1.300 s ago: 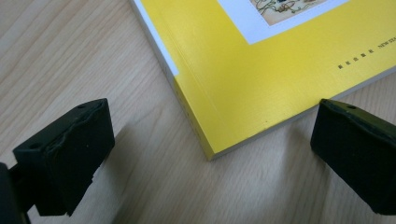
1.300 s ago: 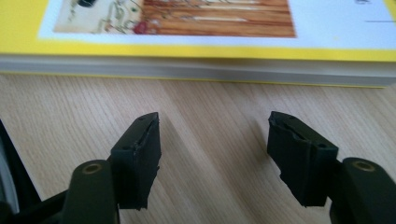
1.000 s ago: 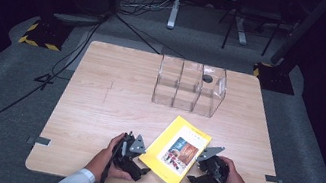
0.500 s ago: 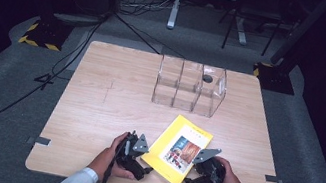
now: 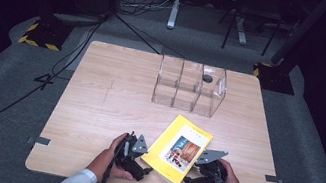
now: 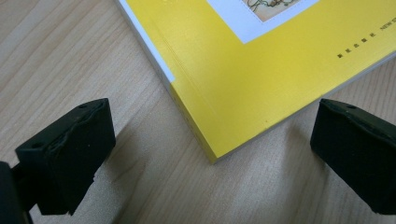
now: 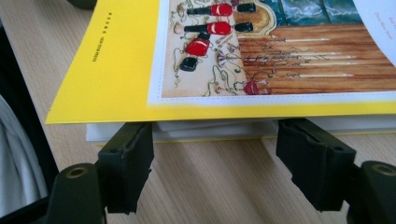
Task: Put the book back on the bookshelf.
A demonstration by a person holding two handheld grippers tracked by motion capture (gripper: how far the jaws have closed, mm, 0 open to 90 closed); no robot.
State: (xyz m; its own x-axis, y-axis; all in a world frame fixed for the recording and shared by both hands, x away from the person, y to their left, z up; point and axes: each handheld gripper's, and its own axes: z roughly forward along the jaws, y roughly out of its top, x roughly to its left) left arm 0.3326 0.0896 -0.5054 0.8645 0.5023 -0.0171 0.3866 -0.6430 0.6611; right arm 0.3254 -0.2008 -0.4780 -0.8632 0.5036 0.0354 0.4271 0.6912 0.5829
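High view: yellow book (image 5: 180,150) laid flat on the surface (image 5: 114,98).
Red-coated figures are pictured on its cover; both the left claw (image 6: 210,140) and right claw (image 7: 212,161) are held wide apart, nothing gripped.

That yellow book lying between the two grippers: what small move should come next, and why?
Probably ease the right gripper forward under the lifted cover. Its open jaws sit at the page edge of the yellow book, gripping nothing, and the left gripper waits open around the near corner, so neither has hold of it yet.
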